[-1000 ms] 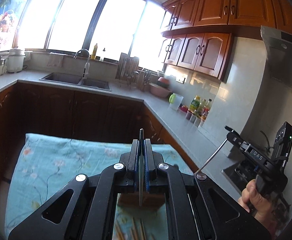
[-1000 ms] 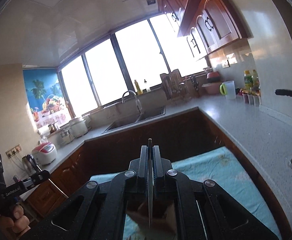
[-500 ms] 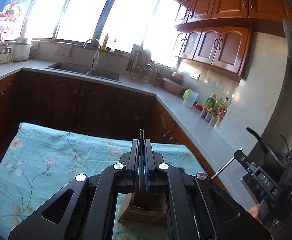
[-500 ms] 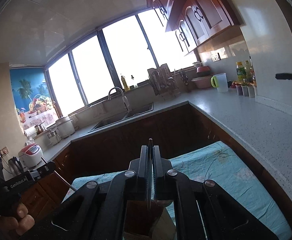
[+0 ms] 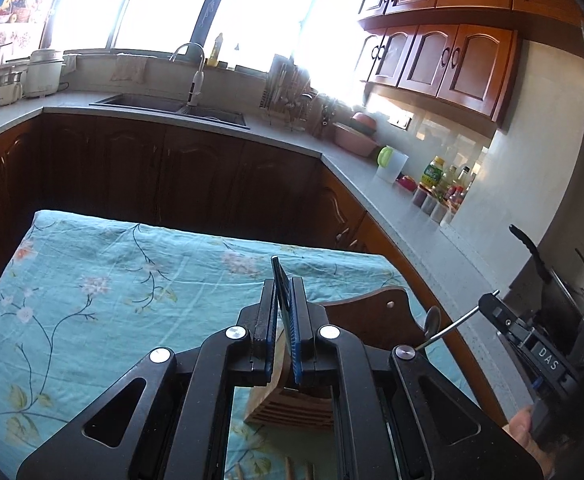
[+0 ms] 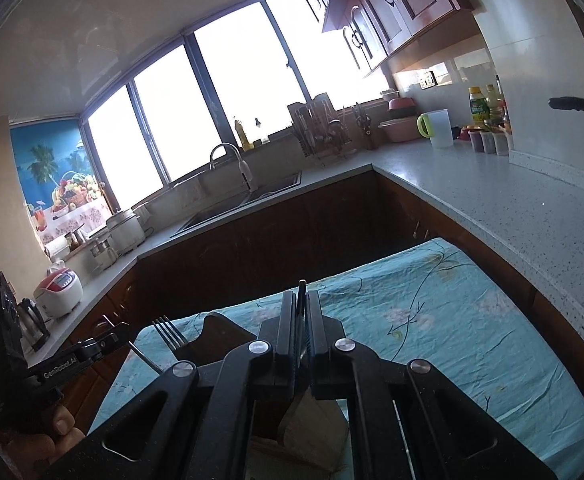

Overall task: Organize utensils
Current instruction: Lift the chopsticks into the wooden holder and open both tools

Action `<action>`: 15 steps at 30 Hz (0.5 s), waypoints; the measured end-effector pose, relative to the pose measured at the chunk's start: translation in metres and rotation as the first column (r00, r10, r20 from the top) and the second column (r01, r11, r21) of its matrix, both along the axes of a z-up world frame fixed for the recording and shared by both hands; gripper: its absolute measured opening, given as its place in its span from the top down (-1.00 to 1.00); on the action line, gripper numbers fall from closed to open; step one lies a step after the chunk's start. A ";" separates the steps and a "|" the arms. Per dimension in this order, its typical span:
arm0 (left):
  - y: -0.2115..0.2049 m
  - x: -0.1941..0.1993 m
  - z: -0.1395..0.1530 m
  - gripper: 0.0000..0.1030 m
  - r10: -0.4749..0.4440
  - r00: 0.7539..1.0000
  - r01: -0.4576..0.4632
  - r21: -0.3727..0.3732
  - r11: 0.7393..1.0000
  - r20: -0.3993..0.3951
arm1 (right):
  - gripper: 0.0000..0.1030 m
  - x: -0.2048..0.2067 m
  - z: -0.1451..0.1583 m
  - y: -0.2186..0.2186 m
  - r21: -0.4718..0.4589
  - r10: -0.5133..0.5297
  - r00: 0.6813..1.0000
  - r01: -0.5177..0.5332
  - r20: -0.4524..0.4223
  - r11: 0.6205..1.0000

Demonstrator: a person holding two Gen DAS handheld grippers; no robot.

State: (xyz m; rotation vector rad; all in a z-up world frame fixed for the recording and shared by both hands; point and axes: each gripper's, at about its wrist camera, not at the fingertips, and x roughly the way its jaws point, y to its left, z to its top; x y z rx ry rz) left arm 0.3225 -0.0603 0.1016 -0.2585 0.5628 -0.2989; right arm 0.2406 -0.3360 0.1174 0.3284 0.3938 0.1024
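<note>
**Both grippers clamped on utensils over the wooden block**

Left to right: left gripper (image 6: 118, 338), marked "GenRobot.AI", is pinched on a fork (image 6: 168, 334), tines up, just left of the wooden holder block (image 5: 292, 404). Block sits on a floral teal cloth (image 5: 92, 300) w/ a dark cutting board (image 5: 371, 312) behind it. Right gripper (image 5: 487, 300), labelled "DAS", is pressed tight on a spoon (image 5: 431, 316), bowl up, right of the block.

Both grippers have dipped toward the floral cloth (image 5: 112, 280), bringing the wooden holder (image 5: 292, 404) into fuller view.
</note>
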 end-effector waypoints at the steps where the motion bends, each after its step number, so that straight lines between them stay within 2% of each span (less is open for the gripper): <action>1: -0.001 0.000 0.000 0.89 -0.001 1.000 0.001 -0.001 1.000 -0.002 | 0.91 0.000 0.000 -0.001 0.003 0.001 1.000 -0.001 -0.001 1.000; 5: 0.000 0.002 0.002 0.89 -0.002 1.000 0.002 0.003 1.000 -0.010 | 0.91 0.002 0.000 -0.003 0.013 0.005 1.000 -0.005 -0.006 1.000; 8: 0.000 0.003 0.003 0.83 -0.010 0.999 0.010 -0.003 1.000 -0.034 | 0.79 0.002 0.001 -0.004 0.023 0.010 1.000 -0.009 -0.014 1.000; 9: 0.001 0.002 0.004 0.69 -0.016 0.999 0.015 -0.011 1.000 -0.039 | 0.76 0.002 0.001 -0.005 0.029 0.010 1.000 -0.010 -0.016 1.000; 10: 0.002 0.000 0.005 0.56 -0.013 0.999 0.013 -0.015 1.000 -0.042 | 0.55 0.001 0.002 -0.006 0.034 0.009 1.000 -0.009 -0.016 0.999; 11: 0.005 -0.002 0.007 0.25 -0.008 0.999 0.007 -0.021 1.000 -0.038 | 0.28 0.000 0.004 -0.009 0.043 0.010 1.000 -0.009 -0.010 0.999; 12: 0.007 -0.007 0.009 0.07 0.001 1.000 -0.002 -0.027 1.000 -0.028 | 0.12 -0.003 0.005 -0.012 0.053 0.007 1.000 -0.007 -0.001 0.999; 13: 0.010 -0.011 0.011 0.02 0.010 1.000 -0.010 -0.030 0.999 -0.020 | -0.09 -0.007 0.007 -0.013 0.064 0.005 1.000 -0.006 0.012 0.998; 15: 0.016 -0.021 0.014 -0.24 0.027 0.999 -0.028 -0.032 0.999 -0.020 | -0.23 -0.017 0.012 -0.016 0.074 0.000 0.999 -0.002 0.035 0.997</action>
